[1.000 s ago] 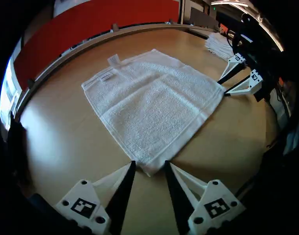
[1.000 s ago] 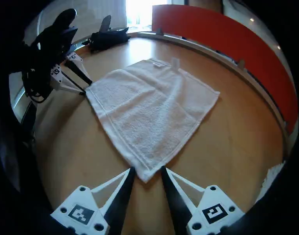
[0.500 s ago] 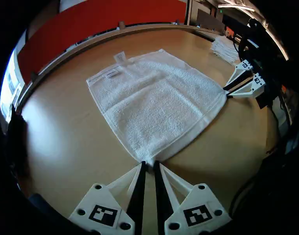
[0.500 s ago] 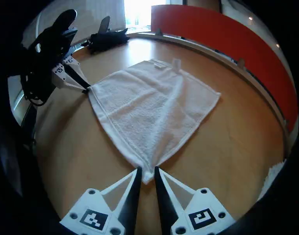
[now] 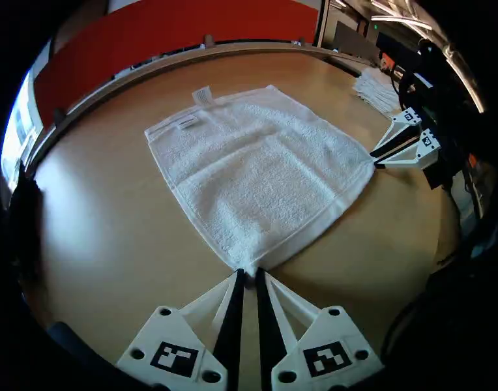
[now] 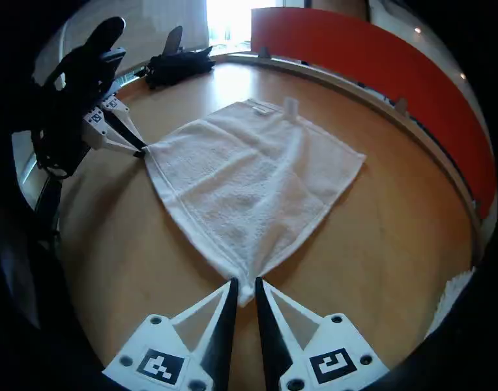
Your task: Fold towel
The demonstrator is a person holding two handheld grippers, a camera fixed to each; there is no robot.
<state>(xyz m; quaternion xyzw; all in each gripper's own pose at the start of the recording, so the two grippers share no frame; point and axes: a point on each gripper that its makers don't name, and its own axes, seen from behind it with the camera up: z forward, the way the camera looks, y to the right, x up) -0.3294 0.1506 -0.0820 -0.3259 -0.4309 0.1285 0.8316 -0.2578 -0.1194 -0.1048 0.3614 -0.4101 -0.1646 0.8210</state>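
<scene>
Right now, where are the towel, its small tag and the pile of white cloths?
towel (image 5: 262, 173), left gripper view, middle of its flat surface.
tag (image 5: 202, 96), left gripper view, the white loop at the far edge.
pile of cloths (image 5: 374, 88), left gripper view, top of the pile.

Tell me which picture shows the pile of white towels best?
The left gripper view: the pile of folded white towels lies plainly on the wooden table. The right gripper view catches a white sliver at its edge, probably that pile.

From adjacent corners, low — sharing towel (image 5: 262, 169)
</scene>
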